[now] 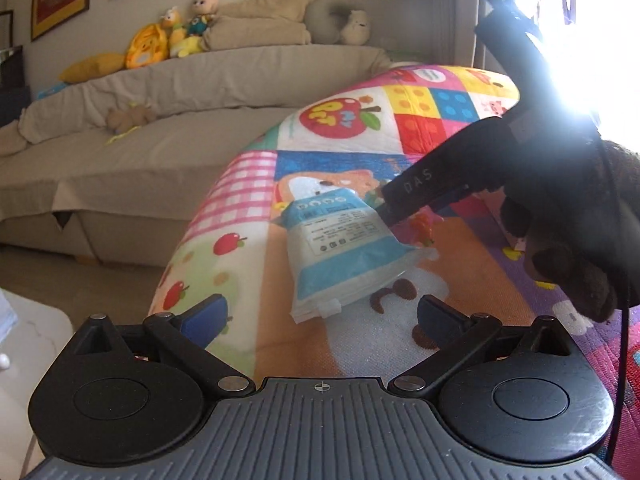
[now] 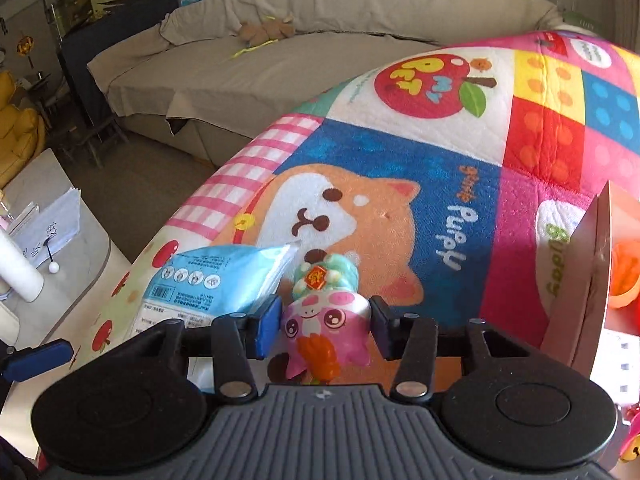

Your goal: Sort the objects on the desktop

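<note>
Left tool (image 1: pixel 320 316) spread wide, nothing between its blue-padded fingers (image 1: pixel 208 318), hovering just short of a blue and white wipes pack (image 1: pixel 344 248). Pack lying flat on the colourful cartoon-print mat (image 1: pixel 256 184) that covers the desk, label side up, one corner toward the tool. Right tool (image 2: pixel 325 322) partly closed around a small pink and white pig figurine (image 2: pixel 326 320) with a green hat and an orange piece at its front; left pad looks to be touching the figurine's side, right pad (image 2: pixel 380 322) close beside it, firm grip not certain. Figurine sitting on the mat over the printed puppy, right beside the pack's near corner. Gloved hand (image 1: pixel 576 240) behind the right tool, seen from the left wrist view. Open cardboard box (image 2: pixel 588 280) at the right edge, something orange (image 2: pixel 626 276) inside. Beige sofa (image 1: pixel 168 120) with plush toys (image 1: pixel 168 40) behind the desk.
</note>
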`<action>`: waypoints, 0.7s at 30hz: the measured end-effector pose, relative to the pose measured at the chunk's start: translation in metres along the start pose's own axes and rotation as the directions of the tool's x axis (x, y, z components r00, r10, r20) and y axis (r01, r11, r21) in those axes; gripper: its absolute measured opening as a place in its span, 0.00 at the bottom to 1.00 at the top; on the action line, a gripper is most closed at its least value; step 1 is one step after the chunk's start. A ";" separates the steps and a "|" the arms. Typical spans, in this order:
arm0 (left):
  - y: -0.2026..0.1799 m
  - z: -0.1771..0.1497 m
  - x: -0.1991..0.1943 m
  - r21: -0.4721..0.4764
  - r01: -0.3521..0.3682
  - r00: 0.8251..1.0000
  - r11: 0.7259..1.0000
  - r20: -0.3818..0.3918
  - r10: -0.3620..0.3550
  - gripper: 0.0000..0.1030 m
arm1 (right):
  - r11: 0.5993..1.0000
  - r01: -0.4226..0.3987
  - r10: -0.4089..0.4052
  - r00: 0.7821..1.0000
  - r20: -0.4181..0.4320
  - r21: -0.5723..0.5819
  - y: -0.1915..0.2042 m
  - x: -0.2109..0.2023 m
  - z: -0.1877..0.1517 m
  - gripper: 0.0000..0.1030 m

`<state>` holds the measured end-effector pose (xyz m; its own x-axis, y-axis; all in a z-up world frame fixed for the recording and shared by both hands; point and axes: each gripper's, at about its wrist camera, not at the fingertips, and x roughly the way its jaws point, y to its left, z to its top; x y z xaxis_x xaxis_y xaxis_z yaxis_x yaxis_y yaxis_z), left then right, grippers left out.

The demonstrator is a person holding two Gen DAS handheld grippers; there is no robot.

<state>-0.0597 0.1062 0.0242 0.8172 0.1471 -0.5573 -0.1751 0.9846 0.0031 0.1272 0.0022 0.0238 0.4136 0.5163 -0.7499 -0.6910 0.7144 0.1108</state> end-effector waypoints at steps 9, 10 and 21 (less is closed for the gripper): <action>0.003 0.011 0.009 -0.048 0.004 1.000 0.999 -0.009 -0.004 1.00 | 0.997 -0.017 0.019 0.999 0.026 -0.072 -0.005 -0.098 -0.089 0.44; 0.001 0.013 0.014 -0.047 0.009 1.000 0.999 -0.012 -0.010 1.00 | 0.998 0.000 0.001 0.999 0.032 -0.056 -0.010 -0.107 -0.099 0.44; -0.031 0.042 0.076 -0.017 -0.066 0.995 0.998 -0.076 0.064 1.00 | 0.926 0.289 -0.320 0.942 0.099 0.243 -0.083 -0.168 -0.183 0.49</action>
<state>0.0314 0.0905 0.0164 0.7602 0.2022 -0.6174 -0.2374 0.9711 0.0257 0.0069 -0.2304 0.0216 0.6696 0.3043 -0.6775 -0.3760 0.9256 0.0442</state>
